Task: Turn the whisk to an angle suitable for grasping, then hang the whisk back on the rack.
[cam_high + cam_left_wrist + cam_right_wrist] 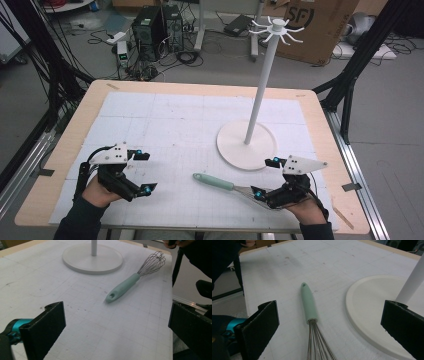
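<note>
My left gripper (141, 172) is wide open w/ nothing in it; my right gripper (266, 178) is wide open too, jaws either side of the whisk (225, 184); whisk lies flat near the table's (60, 150) front edge, just beside the white stand (247, 145); lots of bare mat (165, 125) to the left.

A whisk (220, 182) at lower centre has a mint-green handle and silver wires. The stand (247, 144) is white. The counter (65, 145) shows a pale wood edge around a white gridded mat (175, 125). Both grippers' jaws are black with teal accents.
</note>
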The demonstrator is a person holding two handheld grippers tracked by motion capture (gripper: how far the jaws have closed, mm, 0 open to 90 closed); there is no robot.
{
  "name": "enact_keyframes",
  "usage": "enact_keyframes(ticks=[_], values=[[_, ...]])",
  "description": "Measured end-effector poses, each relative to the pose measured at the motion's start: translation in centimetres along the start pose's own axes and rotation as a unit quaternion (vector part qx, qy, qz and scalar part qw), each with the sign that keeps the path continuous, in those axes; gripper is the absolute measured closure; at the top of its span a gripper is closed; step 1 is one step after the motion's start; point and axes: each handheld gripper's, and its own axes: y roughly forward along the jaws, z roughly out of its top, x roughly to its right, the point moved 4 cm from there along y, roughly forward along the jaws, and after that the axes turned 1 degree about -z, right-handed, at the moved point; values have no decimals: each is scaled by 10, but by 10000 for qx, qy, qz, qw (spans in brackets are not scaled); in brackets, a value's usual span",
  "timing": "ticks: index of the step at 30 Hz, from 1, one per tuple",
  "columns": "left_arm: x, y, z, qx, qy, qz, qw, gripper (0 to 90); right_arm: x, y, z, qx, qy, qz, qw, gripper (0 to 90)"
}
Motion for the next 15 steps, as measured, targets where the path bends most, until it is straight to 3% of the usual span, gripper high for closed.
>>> enact_keyframes(ticks=[15], values=[[-1,6,-3,-165,22,-38,9999,17,0,-4,0,-241,-51,-98,9996,4]])
